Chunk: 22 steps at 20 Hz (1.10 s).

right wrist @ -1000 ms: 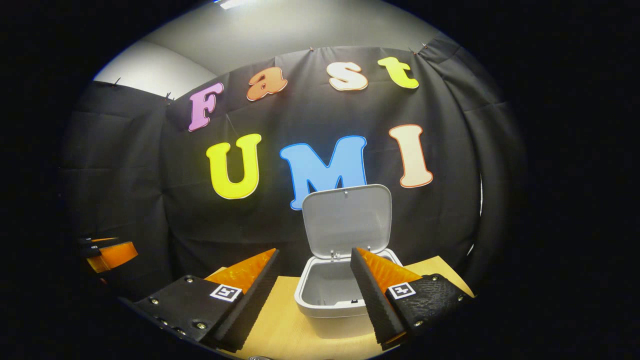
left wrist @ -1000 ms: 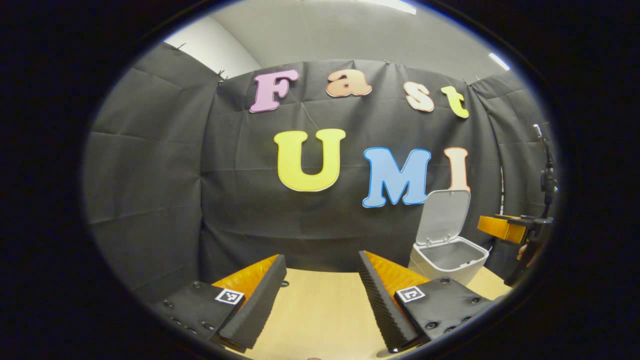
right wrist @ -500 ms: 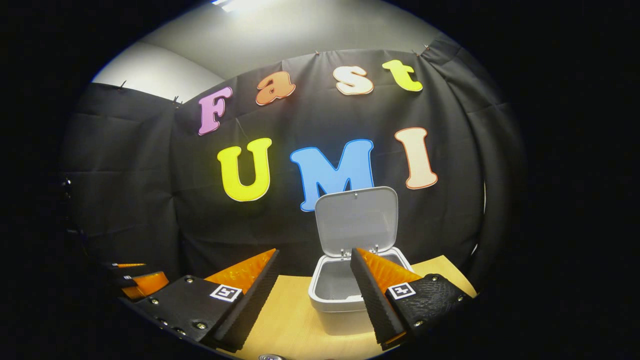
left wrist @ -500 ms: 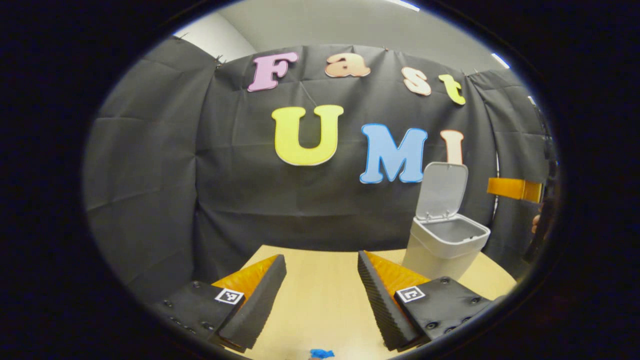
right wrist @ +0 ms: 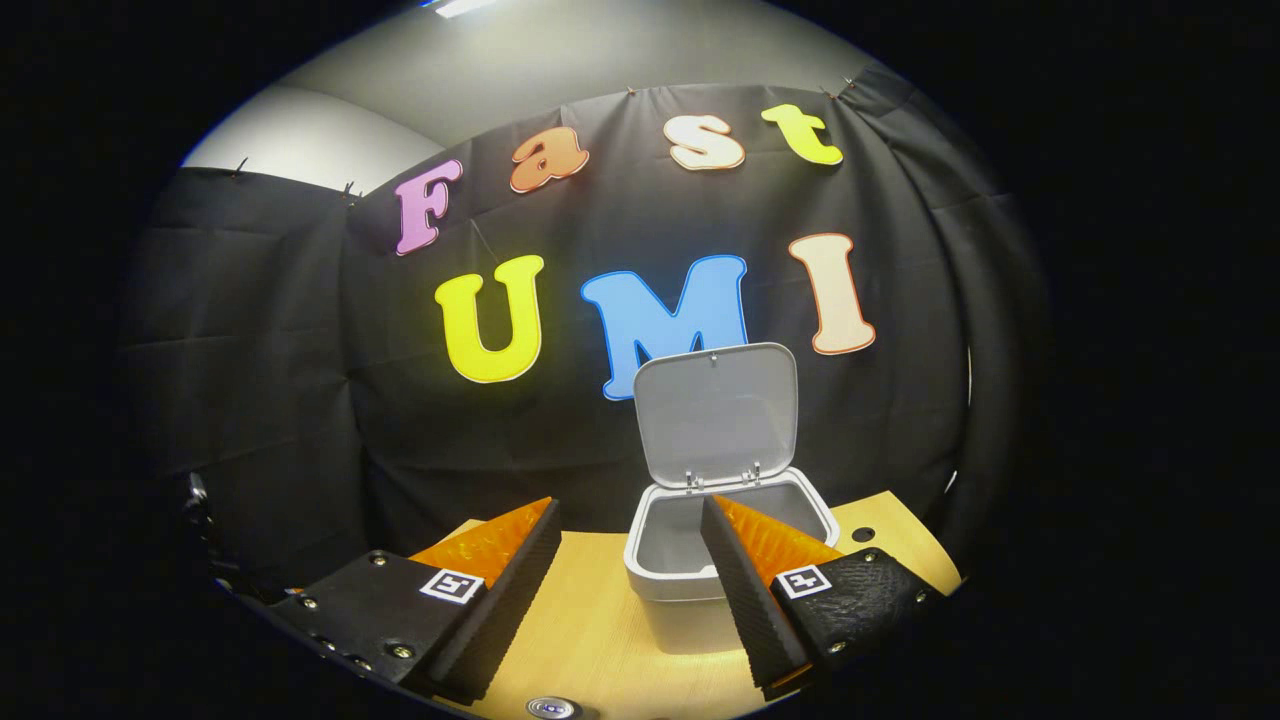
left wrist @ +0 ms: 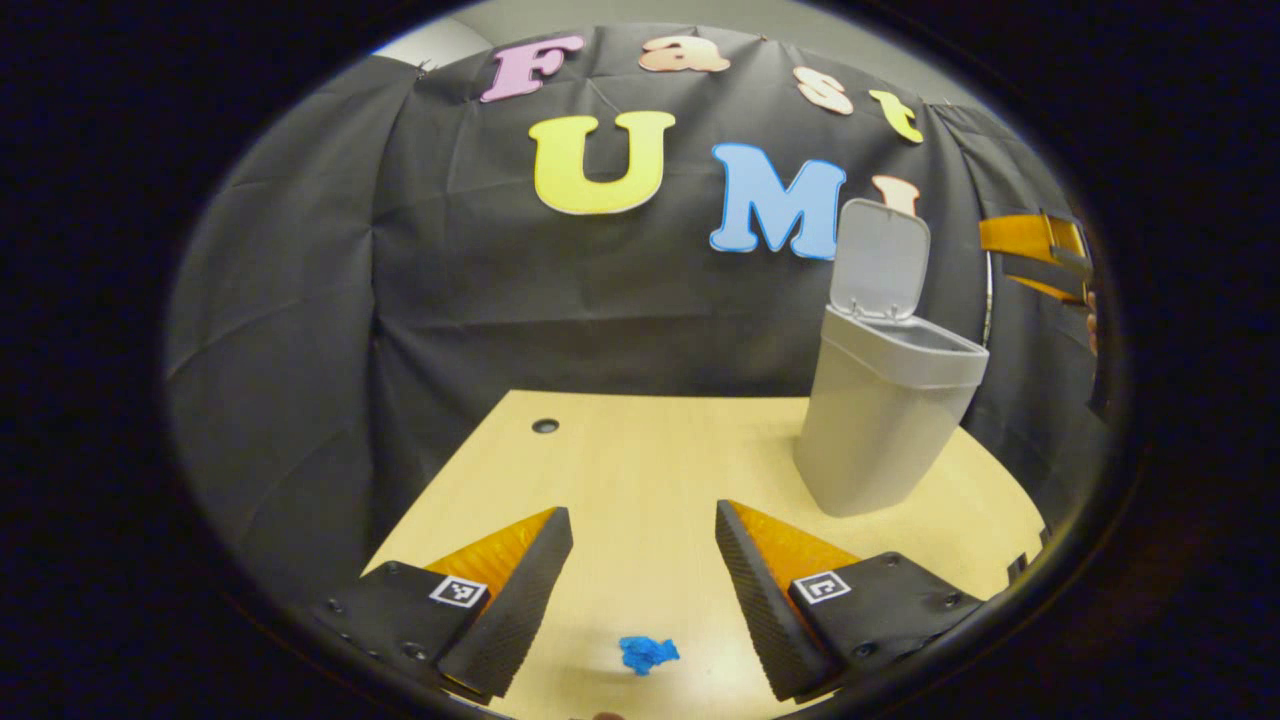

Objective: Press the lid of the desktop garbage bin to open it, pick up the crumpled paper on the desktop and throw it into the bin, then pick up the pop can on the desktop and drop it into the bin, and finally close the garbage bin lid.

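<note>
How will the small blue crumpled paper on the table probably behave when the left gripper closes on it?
The crumpled paper looks tiny and wadded, so it is probably very light and will squash. It lies between the open left gripper fingers, low on the table, so it may skid if nudged.

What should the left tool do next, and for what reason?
Probably lower the left tool onto the blue crumpled paper and close on it. The bin already stands with its lid up, the paper lies on the table just below the gap between the open fingers, and the tool holds nothing.
</note>
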### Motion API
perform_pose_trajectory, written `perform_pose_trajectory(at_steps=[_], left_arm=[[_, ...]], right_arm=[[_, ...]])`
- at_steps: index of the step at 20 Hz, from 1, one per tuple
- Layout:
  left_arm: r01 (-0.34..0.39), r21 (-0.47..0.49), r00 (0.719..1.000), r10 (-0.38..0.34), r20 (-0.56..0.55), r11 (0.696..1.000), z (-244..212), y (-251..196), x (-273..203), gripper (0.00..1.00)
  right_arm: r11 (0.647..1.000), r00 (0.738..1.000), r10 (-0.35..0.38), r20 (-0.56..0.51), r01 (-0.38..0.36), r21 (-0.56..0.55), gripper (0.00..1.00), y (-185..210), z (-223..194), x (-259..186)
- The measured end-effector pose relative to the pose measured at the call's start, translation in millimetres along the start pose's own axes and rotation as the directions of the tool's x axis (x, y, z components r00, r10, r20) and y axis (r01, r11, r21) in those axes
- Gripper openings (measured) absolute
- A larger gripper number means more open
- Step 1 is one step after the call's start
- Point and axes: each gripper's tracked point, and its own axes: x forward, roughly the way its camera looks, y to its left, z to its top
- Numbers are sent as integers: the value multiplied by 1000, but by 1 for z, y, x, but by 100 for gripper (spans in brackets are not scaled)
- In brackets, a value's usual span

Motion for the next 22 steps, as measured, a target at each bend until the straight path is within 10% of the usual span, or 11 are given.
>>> perform_pose_trajectory(at_steps=[22], left_arm=[[6, 13, 952, -2, -307, 1000, -183, 2, 37, 96]], right_arm=[[999, 994, -43, -103, 39, -38, 91, -11, -27, -2]])
